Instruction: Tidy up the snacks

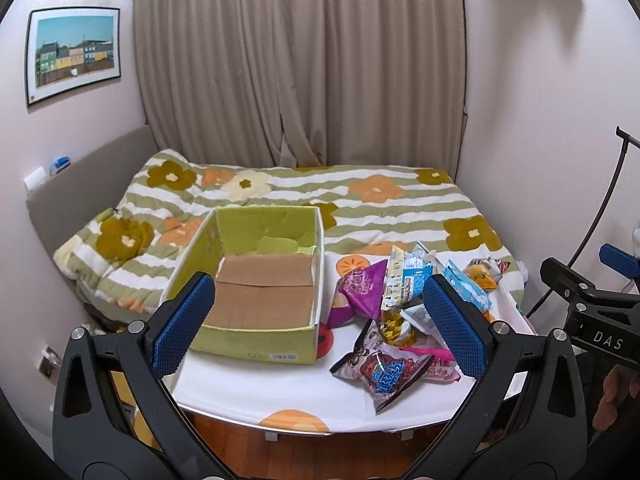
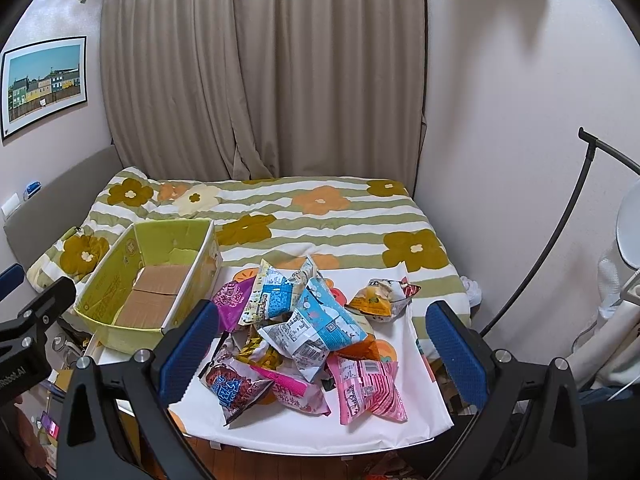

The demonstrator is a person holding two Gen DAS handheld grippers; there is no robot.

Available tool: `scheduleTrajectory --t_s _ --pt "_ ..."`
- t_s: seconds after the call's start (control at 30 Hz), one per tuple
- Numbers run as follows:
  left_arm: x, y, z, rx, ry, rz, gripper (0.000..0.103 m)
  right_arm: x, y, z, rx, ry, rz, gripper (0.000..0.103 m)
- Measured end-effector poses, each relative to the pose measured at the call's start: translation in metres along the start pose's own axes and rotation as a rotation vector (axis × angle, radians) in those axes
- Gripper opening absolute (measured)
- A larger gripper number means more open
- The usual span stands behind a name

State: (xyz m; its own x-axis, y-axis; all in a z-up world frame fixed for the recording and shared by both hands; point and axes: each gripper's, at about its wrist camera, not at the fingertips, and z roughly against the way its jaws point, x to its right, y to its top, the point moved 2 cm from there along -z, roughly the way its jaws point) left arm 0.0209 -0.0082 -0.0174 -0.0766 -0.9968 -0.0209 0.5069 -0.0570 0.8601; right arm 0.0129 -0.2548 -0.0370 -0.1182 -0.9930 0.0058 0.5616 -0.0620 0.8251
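Left gripper (image 1: 320, 312): jaws spread wide, nothing between the blue pads, hovering at the near edge of the table (image 1: 256, 396).
Right gripper (image 2: 326, 346): just as wide open and empty-handed, lined up on the heap.
Snack packets (image 2: 308, 328): all piled loose on the white tablecloth, right of the box. Dark packet (image 2: 236, 390) and pink packet (image 2: 366, 386) nearest, blue-and-white packet (image 2: 320, 322) on top, purple packet (image 2: 229, 304) just beside the box wall, orange packet (image 2: 376, 300) at the back.
Green cardboard box (image 1: 256, 344): open, only bare brown flaps inside.
Progress: nothing packed yet, I'd say; every packet is left to go.
Beyond: flowered bedspread (image 1: 400, 208), curtain (image 1: 296, 64).
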Motion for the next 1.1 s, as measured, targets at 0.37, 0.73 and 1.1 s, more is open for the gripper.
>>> scheduleTrajectory --t_s 0.37,0.73,1.1 --pt "0.0009 0.0011 -0.0019 0.001 -0.005 0.001 0.103 0.0008 -0.0008 -0.0003 0.0 -0.001 0.0 0.103" --pt "0.0013 0.0008 -0.0038 0.0 -0.003 -0.002 0.103 -0.0007 0.0006 -0.0022 -0.003 0.0 0.001 0.103" --pt "-0.0001 -0.0009 -0.0037 -0.001 -0.005 -0.003 0.103 -0.0013 0.0009 -0.0028 -0.003 0.001 0.001 0.103"
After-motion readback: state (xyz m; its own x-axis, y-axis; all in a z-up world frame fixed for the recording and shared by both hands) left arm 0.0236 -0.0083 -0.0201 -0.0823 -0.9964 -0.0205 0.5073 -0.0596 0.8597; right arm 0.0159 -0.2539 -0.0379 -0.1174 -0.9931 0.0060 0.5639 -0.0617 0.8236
